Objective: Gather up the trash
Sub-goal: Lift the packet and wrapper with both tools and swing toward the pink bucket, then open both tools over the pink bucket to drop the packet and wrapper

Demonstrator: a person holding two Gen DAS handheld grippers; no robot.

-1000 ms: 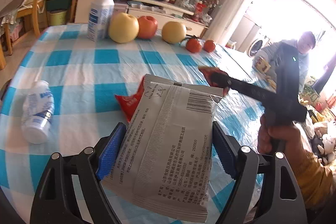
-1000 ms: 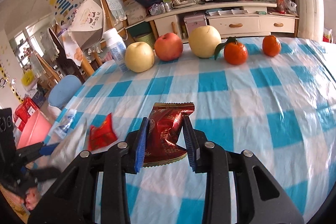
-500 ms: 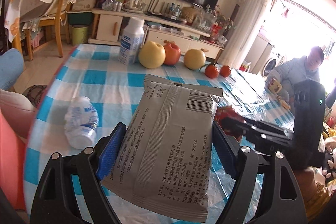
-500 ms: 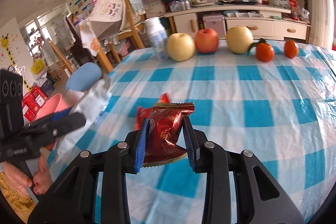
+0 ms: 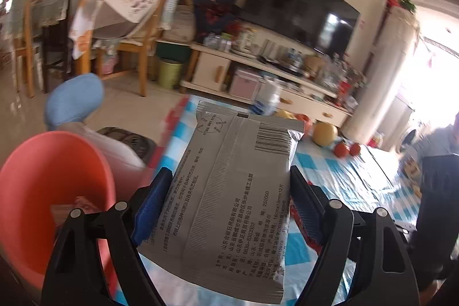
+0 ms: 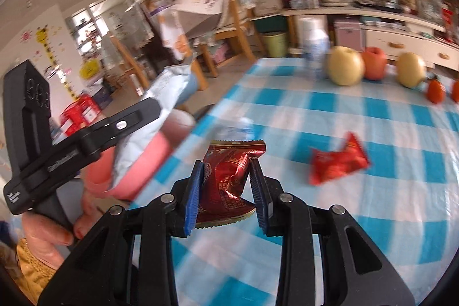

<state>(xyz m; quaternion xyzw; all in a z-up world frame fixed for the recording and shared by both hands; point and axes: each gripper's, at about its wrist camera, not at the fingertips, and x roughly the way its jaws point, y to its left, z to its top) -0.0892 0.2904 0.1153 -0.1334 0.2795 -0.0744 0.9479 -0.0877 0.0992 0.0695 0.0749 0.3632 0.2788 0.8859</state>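
My left gripper is shut on a wide silver foil packet with black print and a barcode, held just right of a pink bin beside the table edge. In the right wrist view the same left gripper shows at left with the silver packet over the pink bin, a hand around its handle. My right gripper is shut on a dark red snack wrapper above the table. A bright red wrapper lies loose on the blue-checked tablecloth.
Along the table's far side stand a white bottle, two yellow pears, a red apple and small oranges. Wooden chairs, a green bin and a TV cabinet stand beyond. A person sits at far right.
Both grippers have swung left toward the table's edge with their wrappers still held. The pink bin has come into view under the left gripper, and the lying bottle has dropped from the left view.
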